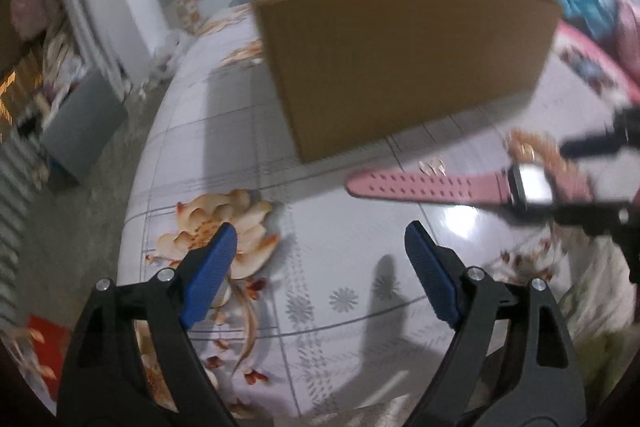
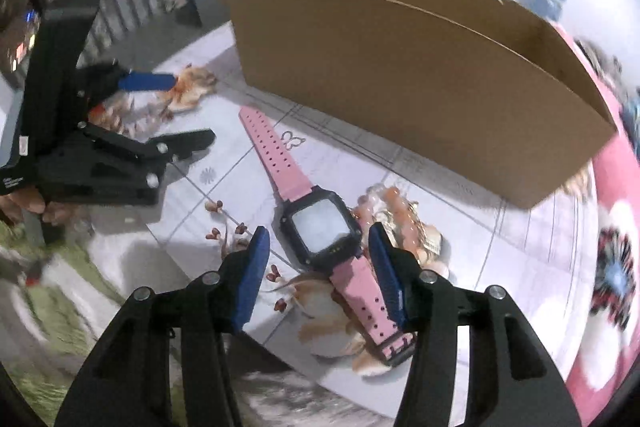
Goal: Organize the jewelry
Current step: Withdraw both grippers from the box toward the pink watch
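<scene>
Right wrist view, right gripper (image 2: 318, 241) jaws apart astride pink watch (image 2: 320, 233), bracelet (image 2: 394, 217) half hidden, left gripper (image 1: 320, 243) jaws apart.

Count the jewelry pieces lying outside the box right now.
3: pink watch between the right gripper's open jaws, bead bracelet beside its face, small butterfly piece near the cardboard box. Others may be hidden.

Both claws gape wide above the tabletop (image 1: 348, 275): the left claw (image 1: 320, 239) hangs with blue pads parted, nothing between them, while the right claw (image 2: 318, 247) reaches forward low, its pads (image 2: 256, 267) likewise spread.
</scene>
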`<state>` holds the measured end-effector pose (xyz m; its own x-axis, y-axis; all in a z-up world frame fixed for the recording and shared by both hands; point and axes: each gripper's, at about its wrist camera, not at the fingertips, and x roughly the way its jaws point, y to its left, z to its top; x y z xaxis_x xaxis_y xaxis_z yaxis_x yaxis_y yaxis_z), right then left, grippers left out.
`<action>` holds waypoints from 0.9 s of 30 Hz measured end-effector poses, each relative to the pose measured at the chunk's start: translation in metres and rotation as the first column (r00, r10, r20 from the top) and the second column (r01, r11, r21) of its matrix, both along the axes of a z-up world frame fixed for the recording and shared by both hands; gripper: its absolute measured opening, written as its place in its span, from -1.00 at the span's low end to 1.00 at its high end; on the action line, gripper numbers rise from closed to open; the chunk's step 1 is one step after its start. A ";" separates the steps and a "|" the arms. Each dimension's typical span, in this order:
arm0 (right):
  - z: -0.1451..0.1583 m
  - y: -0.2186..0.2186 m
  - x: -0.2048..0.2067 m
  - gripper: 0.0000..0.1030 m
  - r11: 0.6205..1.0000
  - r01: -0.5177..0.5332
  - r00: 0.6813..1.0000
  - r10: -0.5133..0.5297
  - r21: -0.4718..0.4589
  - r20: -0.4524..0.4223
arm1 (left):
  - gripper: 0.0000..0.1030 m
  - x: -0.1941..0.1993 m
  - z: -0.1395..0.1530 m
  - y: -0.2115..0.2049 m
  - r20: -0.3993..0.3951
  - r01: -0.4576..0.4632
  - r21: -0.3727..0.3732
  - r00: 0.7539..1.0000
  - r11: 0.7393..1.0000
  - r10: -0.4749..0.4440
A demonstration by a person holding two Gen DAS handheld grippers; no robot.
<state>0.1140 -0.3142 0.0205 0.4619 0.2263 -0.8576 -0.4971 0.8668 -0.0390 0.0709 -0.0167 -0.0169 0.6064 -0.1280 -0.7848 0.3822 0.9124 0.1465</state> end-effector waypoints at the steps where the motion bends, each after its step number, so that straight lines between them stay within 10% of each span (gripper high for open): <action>1: -0.003 0.004 -0.001 -0.04 0.999 -0.018 1.000 0.019 -0.035 0.009 | 0.63 -0.002 -0.004 -0.005 0.005 0.015 0.021 1.000 1.000 -0.016; 16: -0.019 0.031 0.004 -0.12 0.969 -0.127 0.992 0.125 -0.212 -0.025 | 0.87 -0.001 -0.010 -0.007 0.022 0.016 0.003 1.000 1.000 -0.016; 27: -0.003 0.004 0.025 -0.13 0.994 -0.104 0.977 0.105 0.014 -0.188 | 0.87 -0.015 -0.008 -0.014 0.109 0.077 0.054 0.991 0.996 -0.083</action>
